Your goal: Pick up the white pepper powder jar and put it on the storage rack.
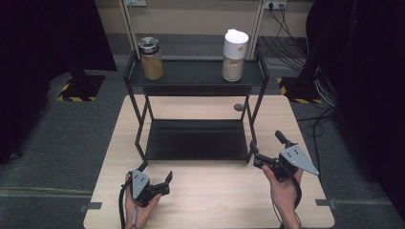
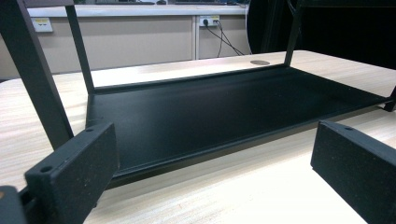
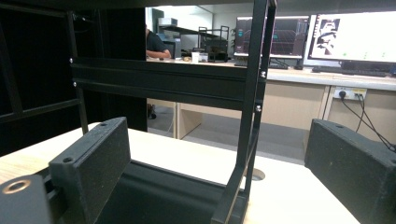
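A black two-shelf rack [image 1: 196, 78] stands on the wooden table [image 1: 210, 200]. On its top shelf a glass jar [image 1: 151, 59] with a metal lid and brown contents is at the left, and a white-lidded jar [image 1: 235, 56] with pale contents at the right. The lower shelf [image 1: 196, 139] [image 2: 224, 107] is bare. My left gripper [image 1: 166, 185] [image 2: 215, 135] is open near the rack's front left foot and holds nothing. My right gripper [image 1: 269, 149] [image 3: 217, 128] is open beside the front right leg [image 3: 247, 116] and holds nothing.
A round grommet hole [image 1: 238, 107] sits in the table behind the rack. Grey carpet surrounds the table, with cables [image 1: 286, 43] at the back right. In the right gripper view, desks with monitors [image 3: 322, 42] and a seated person [image 3: 156, 44] are far off.
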Demonstrator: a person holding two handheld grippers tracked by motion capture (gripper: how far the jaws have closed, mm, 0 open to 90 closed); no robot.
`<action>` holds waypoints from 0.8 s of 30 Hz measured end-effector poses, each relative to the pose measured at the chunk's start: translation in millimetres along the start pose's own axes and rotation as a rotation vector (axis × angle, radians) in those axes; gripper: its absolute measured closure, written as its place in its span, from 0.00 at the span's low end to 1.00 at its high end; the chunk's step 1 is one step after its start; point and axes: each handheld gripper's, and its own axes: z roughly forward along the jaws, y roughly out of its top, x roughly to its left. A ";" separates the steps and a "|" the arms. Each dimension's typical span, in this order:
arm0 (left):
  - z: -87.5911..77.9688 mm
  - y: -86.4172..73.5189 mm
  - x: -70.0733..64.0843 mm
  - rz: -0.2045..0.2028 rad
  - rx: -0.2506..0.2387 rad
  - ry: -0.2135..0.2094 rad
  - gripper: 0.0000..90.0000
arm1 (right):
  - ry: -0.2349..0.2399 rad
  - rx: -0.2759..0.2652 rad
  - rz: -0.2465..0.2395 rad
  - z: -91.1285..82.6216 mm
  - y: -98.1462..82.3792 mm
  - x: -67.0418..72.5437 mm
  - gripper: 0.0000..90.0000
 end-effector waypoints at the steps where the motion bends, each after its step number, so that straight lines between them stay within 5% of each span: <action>1: 0.0 0.0 0.0 0.000 0.000 0.000 0.00 | -0.001 0.001 -0.001 -0.3 -0.6 -0.1 0.08; 24: 0.1 0.1 0.0 -0.001 0.001 0.001 0.00 | -0.001 0.097 0.024 -5.0 -27.6 -1.0 0.08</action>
